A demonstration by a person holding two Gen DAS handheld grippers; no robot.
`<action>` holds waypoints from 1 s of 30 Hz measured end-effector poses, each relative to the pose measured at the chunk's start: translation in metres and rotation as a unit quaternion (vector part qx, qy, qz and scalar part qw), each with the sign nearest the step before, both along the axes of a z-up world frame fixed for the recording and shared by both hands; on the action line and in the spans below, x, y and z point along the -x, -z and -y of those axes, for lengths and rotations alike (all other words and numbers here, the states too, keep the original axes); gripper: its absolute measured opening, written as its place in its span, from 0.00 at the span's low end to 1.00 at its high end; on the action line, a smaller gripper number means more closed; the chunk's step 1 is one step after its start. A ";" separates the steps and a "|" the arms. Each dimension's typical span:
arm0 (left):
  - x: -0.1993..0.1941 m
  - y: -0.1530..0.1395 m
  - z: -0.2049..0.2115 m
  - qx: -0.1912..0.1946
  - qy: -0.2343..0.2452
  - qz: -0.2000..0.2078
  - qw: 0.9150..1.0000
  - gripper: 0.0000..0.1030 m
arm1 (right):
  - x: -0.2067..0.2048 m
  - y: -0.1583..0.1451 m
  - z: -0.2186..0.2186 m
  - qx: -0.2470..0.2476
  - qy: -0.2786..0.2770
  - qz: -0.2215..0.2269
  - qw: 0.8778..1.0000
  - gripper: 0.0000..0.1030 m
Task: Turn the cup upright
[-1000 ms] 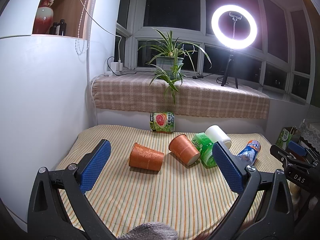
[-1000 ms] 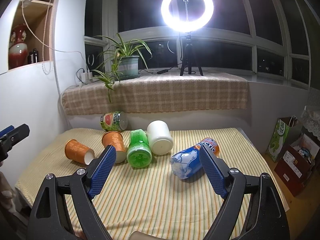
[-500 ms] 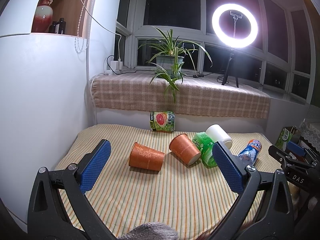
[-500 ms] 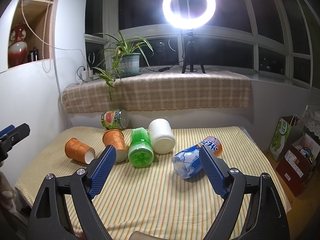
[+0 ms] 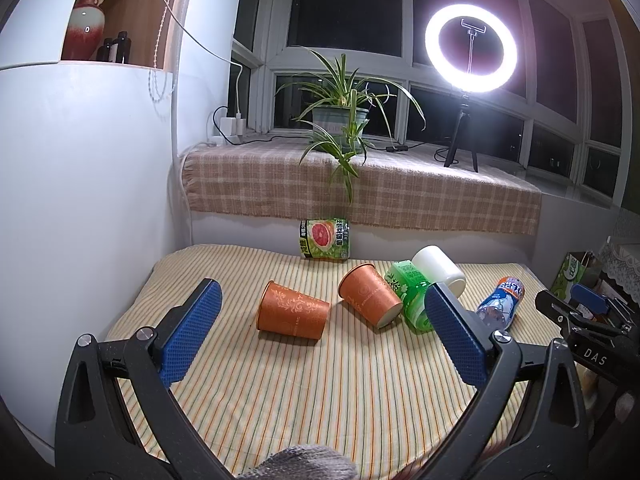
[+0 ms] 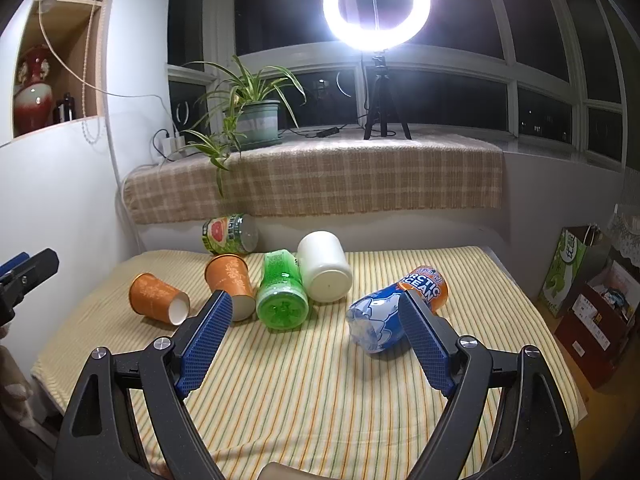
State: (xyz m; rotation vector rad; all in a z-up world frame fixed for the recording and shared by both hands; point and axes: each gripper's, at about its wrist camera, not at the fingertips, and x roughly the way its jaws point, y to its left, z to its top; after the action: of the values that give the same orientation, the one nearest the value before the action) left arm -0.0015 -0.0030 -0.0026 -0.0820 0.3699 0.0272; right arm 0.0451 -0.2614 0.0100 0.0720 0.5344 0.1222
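Compared with a second ago little has changed: both views sit a touch nearer the striped yellow bench, and every item lies where it did. The left gripper hangs above the cloth with its blue-padded fingers spread wide, holding and touching nothing; the right gripper is likewise wide apart and empty. The orange patterned paper cup lies on its side between the left fingers in that view, mouth toward the right, well apart from them. Just beside it a second orange paper cup also lies tipped, apparently touching the green plastic bottle, though the contact is hard to confirm. A white cylindrical jar rests against the bottle's other side, and a blue-and-orange drink can lies near the right fingers. A grapefruit-printed green can sits by the back wall.
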 end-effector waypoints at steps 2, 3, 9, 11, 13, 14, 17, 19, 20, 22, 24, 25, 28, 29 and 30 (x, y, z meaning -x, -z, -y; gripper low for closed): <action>0.000 0.000 0.000 0.000 0.000 0.000 1.000 1.00 | 0.000 0.000 0.000 -0.001 0.000 -0.001 1.000 0.83; 0.001 0.000 0.000 0.000 0.000 0.000 1.000 1.00 | 0.000 0.000 0.000 -0.002 0.000 -0.001 1.000 0.83; 0.000 0.000 0.000 0.000 0.000 -0.001 1.000 1.00 | -0.004 0.002 -0.002 -0.002 -0.003 -0.006 1.000 0.83; -0.001 0.000 0.000 0.000 0.000 -0.001 1.000 1.00 | -0.004 0.002 -0.003 -0.002 -0.004 -0.006 1.000 0.83; -0.004 0.007 0.000 0.001 0.000 -0.002 1.000 1.00 | -0.005 0.002 -0.004 -0.001 -0.006 -0.006 1.000 0.83; -0.004 0.009 0.001 0.001 0.000 -0.002 1.000 1.00 | -0.005 0.002 -0.005 -0.001 -0.007 -0.006 1.000 0.83; -0.004 0.008 0.000 0.000 0.000 -0.002 1.000 1.00 | -0.006 0.003 -0.007 -0.001 -0.010 -0.008 1.000 0.83; -0.005 0.008 0.000 0.000 -0.001 -0.002 1.000 1.00 | -0.006 0.004 -0.009 -0.001 -0.012 -0.008 1.000 0.83; -0.006 0.008 -0.001 0.000 -0.001 -0.002 1.000 1.00 | -0.007 0.004 -0.010 -0.001 -0.014 -0.009 1.000 0.83; -0.011 0.018 -0.010 -0.001 -0.004 -0.003 1.000 1.00 | -0.007 0.004 -0.012 -0.001 -0.017 -0.009 1.000 0.83; -0.010 0.021 -0.012 -0.004 -0.007 -0.003 1.000 1.00 | -0.008 0.004 -0.015 0.000 -0.020 -0.009 1.000 0.83; -0.010 0.021 -0.012 -0.004 -0.008 -0.004 1.000 1.00 | -0.008 0.005 -0.016 0.000 -0.021 -0.010 1.000 0.83; -0.006 0.020 -0.015 -0.003 -0.009 -0.003 1.000 1.00 | -0.010 0.006 -0.020 0.001 -0.027 -0.010 1.000 0.83; -0.005 0.020 -0.015 -0.003 -0.011 -0.002 1.000 1.00 | -0.011 0.006 -0.022 0.002 -0.030 -0.010 0.999 0.83; -0.004 0.019 -0.016 -0.003 -0.013 -0.003 1.000 1.00 | -0.012 0.006 -0.023 0.003 -0.032 -0.010 0.999 0.83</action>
State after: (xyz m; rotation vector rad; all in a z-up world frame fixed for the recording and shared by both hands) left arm 0.0028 0.0133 -0.0213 -0.0804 0.3741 0.0550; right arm 0.0571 -0.2388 0.0039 0.0509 0.5565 0.1832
